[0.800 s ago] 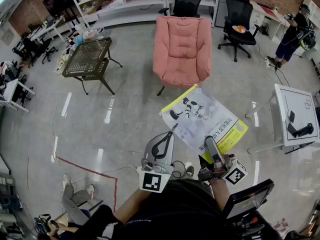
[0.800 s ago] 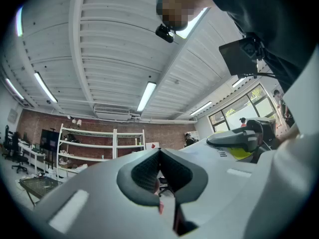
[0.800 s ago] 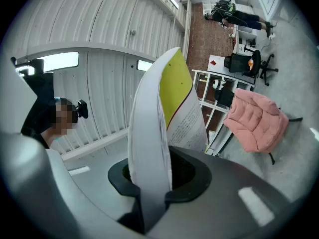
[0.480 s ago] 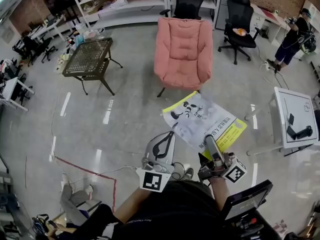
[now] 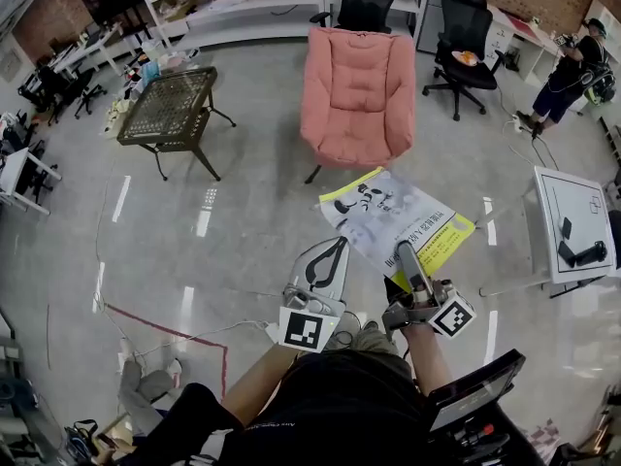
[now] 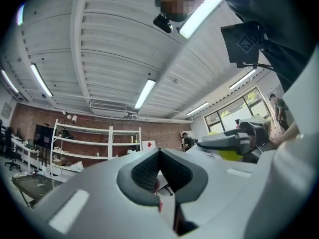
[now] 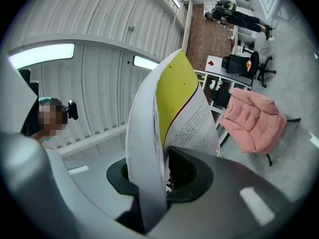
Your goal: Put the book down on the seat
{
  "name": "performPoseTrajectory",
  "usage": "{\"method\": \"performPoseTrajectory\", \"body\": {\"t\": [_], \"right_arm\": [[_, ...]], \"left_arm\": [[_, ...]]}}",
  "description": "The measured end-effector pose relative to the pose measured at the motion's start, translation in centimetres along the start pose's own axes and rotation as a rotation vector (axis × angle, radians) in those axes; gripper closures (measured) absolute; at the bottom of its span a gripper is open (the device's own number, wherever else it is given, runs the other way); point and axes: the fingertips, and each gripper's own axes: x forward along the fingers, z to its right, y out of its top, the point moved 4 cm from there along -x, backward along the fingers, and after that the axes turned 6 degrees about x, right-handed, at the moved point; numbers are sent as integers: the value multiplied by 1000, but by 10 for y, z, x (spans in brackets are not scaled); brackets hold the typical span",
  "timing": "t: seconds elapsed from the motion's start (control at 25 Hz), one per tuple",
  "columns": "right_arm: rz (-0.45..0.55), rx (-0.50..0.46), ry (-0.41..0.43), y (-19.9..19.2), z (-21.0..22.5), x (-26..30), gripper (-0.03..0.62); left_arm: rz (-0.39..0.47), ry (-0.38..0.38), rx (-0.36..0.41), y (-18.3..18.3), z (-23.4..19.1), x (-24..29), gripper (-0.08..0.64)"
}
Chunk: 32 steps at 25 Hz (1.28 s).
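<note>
A large thin book (image 5: 398, 216) with a white and yellow cover is held out flat above the floor, just short of the pink padded chair (image 5: 359, 81). My right gripper (image 5: 403, 255) is shut on its near edge. In the right gripper view the book (image 7: 169, 113) stands up between the pads, and the pink chair (image 7: 254, 123) lies beyond it. The chair's seat (image 5: 357, 134) has nothing on it. My left gripper (image 5: 335, 246) hangs beside the book with its jaws shut on nothing; in the left gripper view its tips (image 6: 159, 156) meet.
A wire-mesh side table (image 5: 170, 105) stands to the chair's left and a black office chair (image 5: 464, 37) to its right. A white table (image 5: 577, 216) is at the right, a person (image 5: 572, 61) far right, shelves (image 5: 243, 8) behind. Red tape (image 5: 165, 328) marks the floor.
The pink chair has come a little nearer in the head view. The book has shifted forward toward it. The left gripper has risen slightly.
</note>
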Motion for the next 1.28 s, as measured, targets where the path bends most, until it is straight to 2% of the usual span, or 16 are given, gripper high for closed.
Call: {"method": "performPoseTrajectory", "body": {"t": [0.24,0.4,0.8,0.92,1.0,1.28], "right_arm": [[16,37,3,18,25,12,476],[5,19,16,46,54,23,476],[-45,62,26,122,118,63,476],[-53,93,37,132,131,73,476],[-68,74,31,137,138,85,477],[-93,33,-9,135,170,112,476]], "left_arm": [[15,3,30,-8,0,38,563],[-2,28,25,-19,7,77,563],[-27,73,76,-24,21,185,563],[-37,103,78,-24,16,202,563],[-40,113,78,-26,8,213,563],[-43,88,55,-55,-16,239,563]]}}
